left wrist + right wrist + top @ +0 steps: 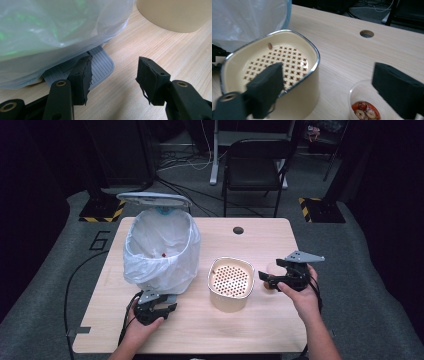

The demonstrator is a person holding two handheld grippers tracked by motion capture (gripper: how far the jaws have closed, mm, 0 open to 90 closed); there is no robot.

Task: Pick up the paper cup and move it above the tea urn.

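The right hand-held gripper [332, 92] has its jaws spread wide around the little clear cup of food [365, 105] on the table [342, 50] beside the cream strainer pot [272, 72], so a crooked squeeze could tip it and spill it.
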